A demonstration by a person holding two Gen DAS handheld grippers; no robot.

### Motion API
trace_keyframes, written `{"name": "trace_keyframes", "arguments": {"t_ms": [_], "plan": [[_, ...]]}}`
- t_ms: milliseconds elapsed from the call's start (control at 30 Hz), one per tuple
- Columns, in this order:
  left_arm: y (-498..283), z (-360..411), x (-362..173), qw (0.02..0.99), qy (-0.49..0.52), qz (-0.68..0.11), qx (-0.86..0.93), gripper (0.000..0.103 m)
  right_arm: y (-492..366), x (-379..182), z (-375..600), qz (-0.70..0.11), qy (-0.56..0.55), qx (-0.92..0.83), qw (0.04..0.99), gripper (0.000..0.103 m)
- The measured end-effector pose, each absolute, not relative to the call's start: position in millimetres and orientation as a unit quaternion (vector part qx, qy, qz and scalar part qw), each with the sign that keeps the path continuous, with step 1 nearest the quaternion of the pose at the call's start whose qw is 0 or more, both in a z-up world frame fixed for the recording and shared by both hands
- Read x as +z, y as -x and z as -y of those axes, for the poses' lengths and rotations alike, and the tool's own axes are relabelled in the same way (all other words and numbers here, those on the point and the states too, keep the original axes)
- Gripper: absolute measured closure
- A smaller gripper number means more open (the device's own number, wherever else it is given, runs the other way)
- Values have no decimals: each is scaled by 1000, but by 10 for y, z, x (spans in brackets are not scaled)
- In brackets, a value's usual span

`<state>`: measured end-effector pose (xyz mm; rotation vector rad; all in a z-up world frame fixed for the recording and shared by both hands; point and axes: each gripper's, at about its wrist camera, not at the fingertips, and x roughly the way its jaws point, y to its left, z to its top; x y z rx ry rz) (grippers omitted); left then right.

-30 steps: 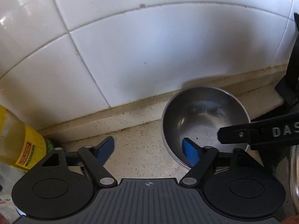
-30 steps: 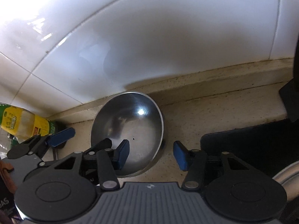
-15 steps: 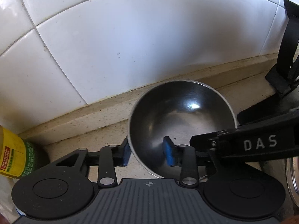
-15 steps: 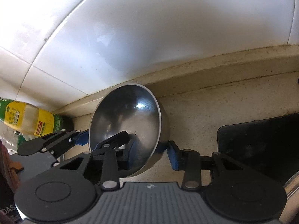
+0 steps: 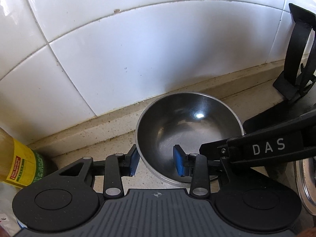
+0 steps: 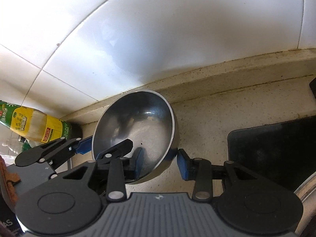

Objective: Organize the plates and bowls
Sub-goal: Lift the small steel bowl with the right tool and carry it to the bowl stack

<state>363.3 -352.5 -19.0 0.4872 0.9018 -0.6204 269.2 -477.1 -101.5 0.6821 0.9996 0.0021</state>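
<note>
Left wrist view | your left gripper [image 5: 156, 163] and right gripper [image 6: 160, 163] each pinch the steel bowl [image 5: 187, 130] wall | lift both slowly, keep it level.

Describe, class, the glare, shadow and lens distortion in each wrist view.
Left wrist view: a small bright glint sits inside the steel bowl; the bowl shades the white tiles behind it; grout lines bow from the fisheye lens. Right wrist view: the tiles wash out to glare at upper left; the bowl shows a fainter highlight; the backsplash ledge curves.
</note>
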Motion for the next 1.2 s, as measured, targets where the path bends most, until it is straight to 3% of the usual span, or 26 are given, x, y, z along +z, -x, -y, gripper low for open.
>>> {"name": "trace_keyframes", "arguments": {"t_ms": [467, 1200], "plan": [[-3558, 3408, -25, 835, -227, -406, -294, 58, -2579, -770, 4732, -456, -304, 10, 836, 50], [-3067, 2999, 652, 866, -216, -350, -285, 57, -2090, -86, 4350, -416, -263, 24, 870, 50]]}}
